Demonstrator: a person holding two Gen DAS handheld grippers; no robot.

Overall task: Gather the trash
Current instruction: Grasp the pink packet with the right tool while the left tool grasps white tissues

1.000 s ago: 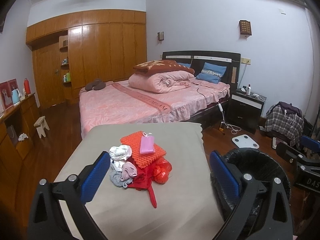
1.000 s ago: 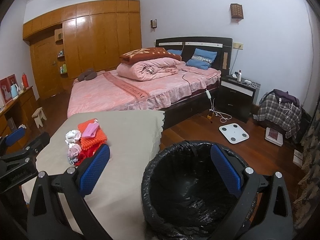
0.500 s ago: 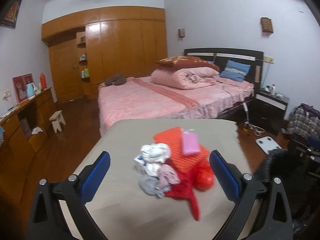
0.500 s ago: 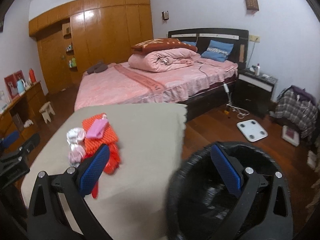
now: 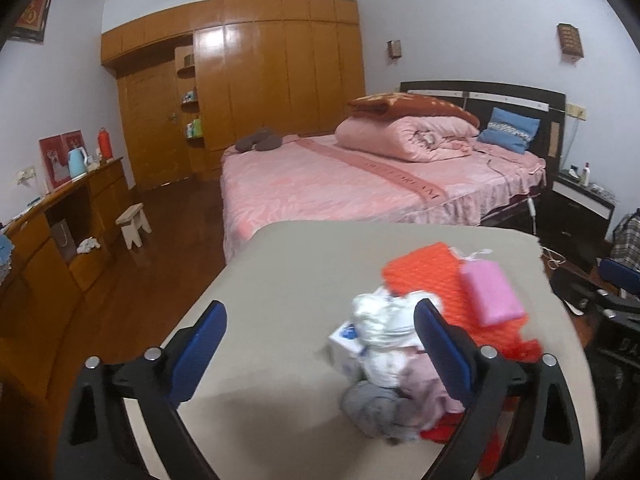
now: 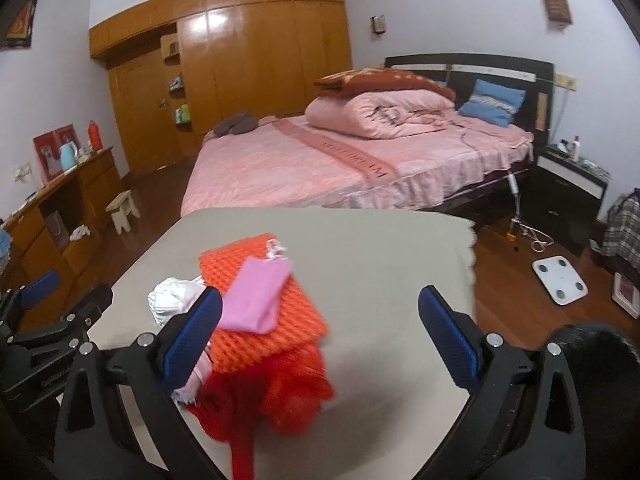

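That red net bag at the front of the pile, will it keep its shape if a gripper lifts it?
Probably not. The red net bag lies crumpled with a strand trailing off, so it should droop. Its thin mesh suggests lightness, and it may snag the orange mat resting on it.

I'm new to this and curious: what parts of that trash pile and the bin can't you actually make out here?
- Grey and white crumpled pieces, left wrist view: motion-blurred, partly behind the left gripper finger.
- Red netting, right wrist view: blurred, its end cut off.
- Black bin: only its rim shows behind the right gripper.

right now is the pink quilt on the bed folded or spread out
Folded: the pink quilt sits bundled in a thick roll near the headboard, with a brown blanket stacked on top.
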